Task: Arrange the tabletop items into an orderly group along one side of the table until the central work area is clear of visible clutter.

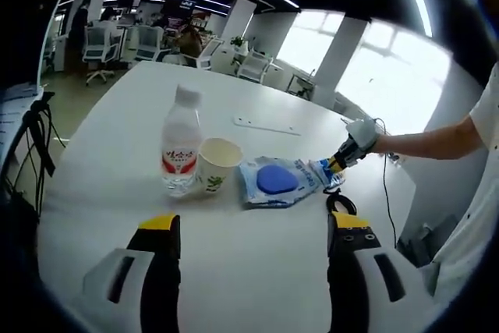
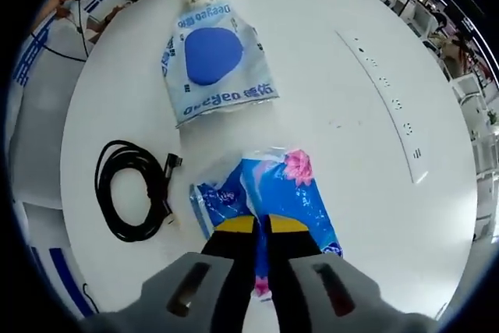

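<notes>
right gripper jaws pinch blue packet; left gripper jaws apart.

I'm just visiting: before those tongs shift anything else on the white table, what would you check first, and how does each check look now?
1. Right tongs gripping the blue flowered plastic packet: ok, shut on it.
2. Left tongs free: ok, open, holding nothing.
3. Clear plastic water bottle and white paper cup upright: ok.
4. Coiled black cable clear of the held packet: ok, beside it, apart.
5. Pale blue pouch with a blue oval flat on the table: ok.
6. Centre uncluttered: not ok.
</notes>
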The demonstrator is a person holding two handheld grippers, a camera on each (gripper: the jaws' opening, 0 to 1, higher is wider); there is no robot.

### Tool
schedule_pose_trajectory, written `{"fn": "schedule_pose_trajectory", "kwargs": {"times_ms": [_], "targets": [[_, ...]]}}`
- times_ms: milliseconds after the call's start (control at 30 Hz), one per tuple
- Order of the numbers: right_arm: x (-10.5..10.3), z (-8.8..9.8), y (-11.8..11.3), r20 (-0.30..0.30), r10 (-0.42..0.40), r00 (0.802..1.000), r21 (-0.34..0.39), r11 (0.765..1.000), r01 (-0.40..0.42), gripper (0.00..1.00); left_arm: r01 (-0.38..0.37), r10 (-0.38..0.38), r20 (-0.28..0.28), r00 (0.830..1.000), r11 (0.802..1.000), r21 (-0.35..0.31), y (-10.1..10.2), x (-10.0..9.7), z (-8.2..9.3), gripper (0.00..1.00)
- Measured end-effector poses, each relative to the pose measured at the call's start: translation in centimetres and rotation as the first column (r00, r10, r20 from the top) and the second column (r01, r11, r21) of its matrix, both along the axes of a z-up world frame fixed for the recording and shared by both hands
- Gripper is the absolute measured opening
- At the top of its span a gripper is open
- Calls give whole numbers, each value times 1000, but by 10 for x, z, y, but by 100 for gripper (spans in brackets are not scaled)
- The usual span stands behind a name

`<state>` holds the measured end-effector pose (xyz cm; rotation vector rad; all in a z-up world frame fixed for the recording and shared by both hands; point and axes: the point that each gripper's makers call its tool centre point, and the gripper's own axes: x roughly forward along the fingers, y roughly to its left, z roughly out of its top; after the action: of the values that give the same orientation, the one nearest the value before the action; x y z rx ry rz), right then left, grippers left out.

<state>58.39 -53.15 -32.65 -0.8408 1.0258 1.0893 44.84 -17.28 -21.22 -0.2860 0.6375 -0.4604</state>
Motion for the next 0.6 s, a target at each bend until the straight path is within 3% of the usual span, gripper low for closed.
{"fn": "schedule_pose_trajectory", "kwargs": {"times_ms": [600], "targets": [[2, 9, 13, 41, 37, 998, 19, 999, -37, 0, -7, 7, 0, 1000, 1000, -8, -3, -1, -2, 78]]}}
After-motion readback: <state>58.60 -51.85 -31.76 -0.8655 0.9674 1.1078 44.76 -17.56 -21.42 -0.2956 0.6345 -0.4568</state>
